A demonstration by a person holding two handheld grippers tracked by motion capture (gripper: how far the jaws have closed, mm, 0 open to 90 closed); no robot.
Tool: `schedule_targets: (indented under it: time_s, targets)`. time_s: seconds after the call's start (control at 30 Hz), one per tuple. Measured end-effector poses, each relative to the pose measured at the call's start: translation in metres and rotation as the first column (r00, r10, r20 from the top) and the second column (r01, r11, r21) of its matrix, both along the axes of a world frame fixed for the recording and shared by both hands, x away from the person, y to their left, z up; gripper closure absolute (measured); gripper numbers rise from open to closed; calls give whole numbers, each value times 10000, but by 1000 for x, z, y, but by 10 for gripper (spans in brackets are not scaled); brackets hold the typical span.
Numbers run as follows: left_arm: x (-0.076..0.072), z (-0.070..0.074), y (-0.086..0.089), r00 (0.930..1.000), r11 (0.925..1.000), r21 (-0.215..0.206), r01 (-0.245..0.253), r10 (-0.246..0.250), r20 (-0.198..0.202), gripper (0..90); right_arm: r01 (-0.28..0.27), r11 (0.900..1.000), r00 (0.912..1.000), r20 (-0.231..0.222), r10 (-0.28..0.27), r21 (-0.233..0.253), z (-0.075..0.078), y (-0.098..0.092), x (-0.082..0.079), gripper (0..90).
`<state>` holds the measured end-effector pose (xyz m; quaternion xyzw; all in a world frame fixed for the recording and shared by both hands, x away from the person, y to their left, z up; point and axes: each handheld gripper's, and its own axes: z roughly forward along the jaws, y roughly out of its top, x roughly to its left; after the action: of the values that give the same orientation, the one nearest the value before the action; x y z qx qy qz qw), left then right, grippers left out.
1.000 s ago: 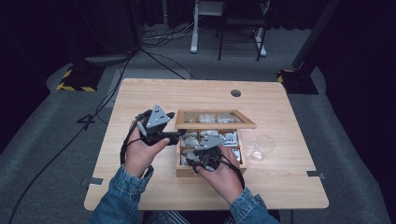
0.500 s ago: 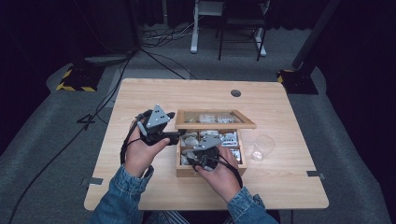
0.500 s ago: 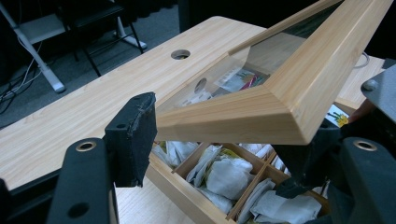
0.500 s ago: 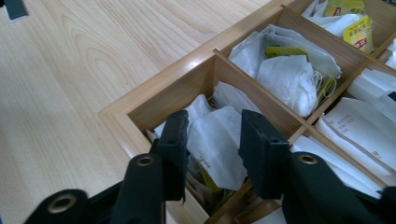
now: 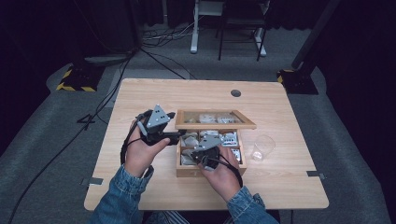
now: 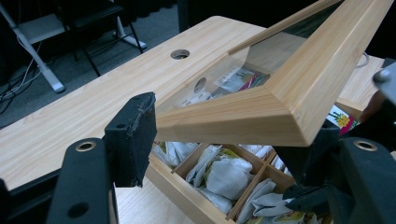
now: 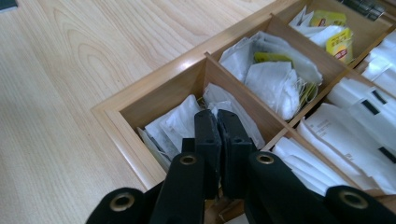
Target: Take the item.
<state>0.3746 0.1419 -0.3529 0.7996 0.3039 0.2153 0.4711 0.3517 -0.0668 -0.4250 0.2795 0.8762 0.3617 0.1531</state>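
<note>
A wooden tea box stands on the table with its glass-paned lid raised. My left gripper is at the lid's left front corner. In the left gripper view, the lid's wooden frame lies between the jaws of that gripper, which press on it. My right gripper dips into the box's near left compartment. In the right gripper view its jaws are shut together among white tea bags. I cannot make out a bag pinched between them.
Other compartments hold white sachets and yellow-labelled bags. A clear glass cup stands right of the box. The table has a cable hole at the back. Chairs and cables lie beyond.
</note>
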Motion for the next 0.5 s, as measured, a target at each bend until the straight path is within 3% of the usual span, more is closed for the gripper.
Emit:
schedule_targets:
  time_s: [0.5]
  targets:
    - [0, 0, 0, 10000, 10000, 39, 12, -12, 15, 343, 42, 9997, 9990, 444, -53, 256, 26, -8, -9, 881]
